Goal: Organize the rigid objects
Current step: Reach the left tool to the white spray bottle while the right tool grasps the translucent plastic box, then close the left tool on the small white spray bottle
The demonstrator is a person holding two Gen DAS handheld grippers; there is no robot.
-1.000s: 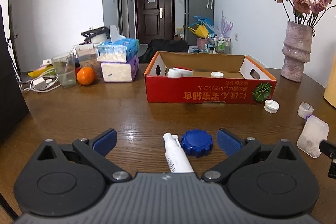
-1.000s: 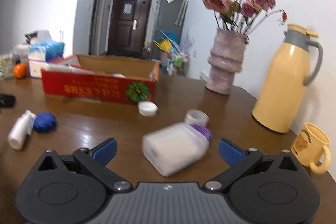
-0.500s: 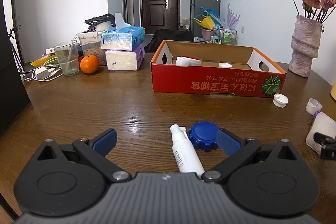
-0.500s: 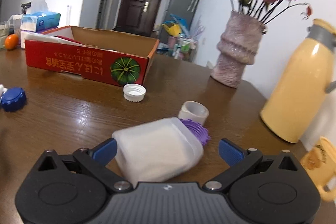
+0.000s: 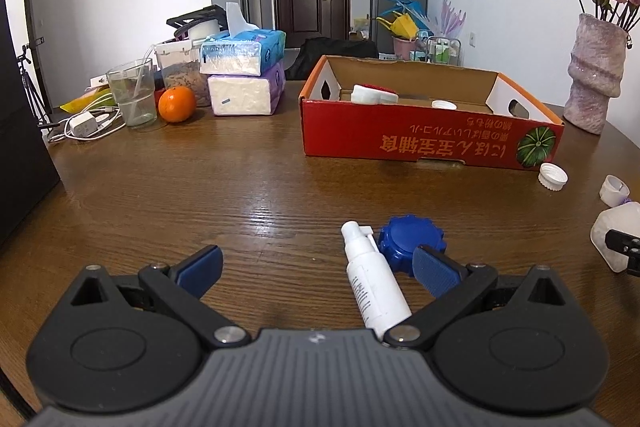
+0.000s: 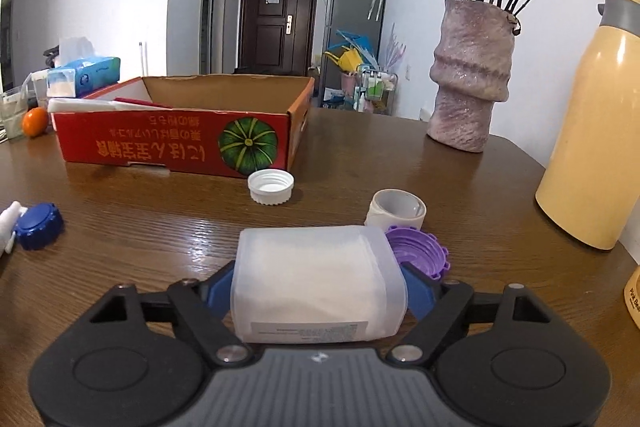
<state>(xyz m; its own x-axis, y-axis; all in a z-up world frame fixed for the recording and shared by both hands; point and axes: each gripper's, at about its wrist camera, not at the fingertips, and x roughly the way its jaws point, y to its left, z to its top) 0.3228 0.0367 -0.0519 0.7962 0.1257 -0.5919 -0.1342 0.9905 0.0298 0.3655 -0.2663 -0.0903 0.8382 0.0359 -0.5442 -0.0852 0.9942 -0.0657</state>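
moved: right claw (image 6: 320, 291) advanced around white jar (image 6: 318, 287), jaws closing on its sides | left claw (image 5: 316, 267) wide, empty | tip: grip mid-body, clear of purple cap (image 6: 420, 255)

Spray bottle (image 5: 374, 285) base hidden behind gripper body; mug (image 6: 632, 303) cut by right edge; carton (image 5: 420, 143) contents partly hidden.

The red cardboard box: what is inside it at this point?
In the red cardboard box, the left wrist view shows a white container with something red behind it and a small white cap. The front wall covers the floor, so anything lying lower cannot be seen.
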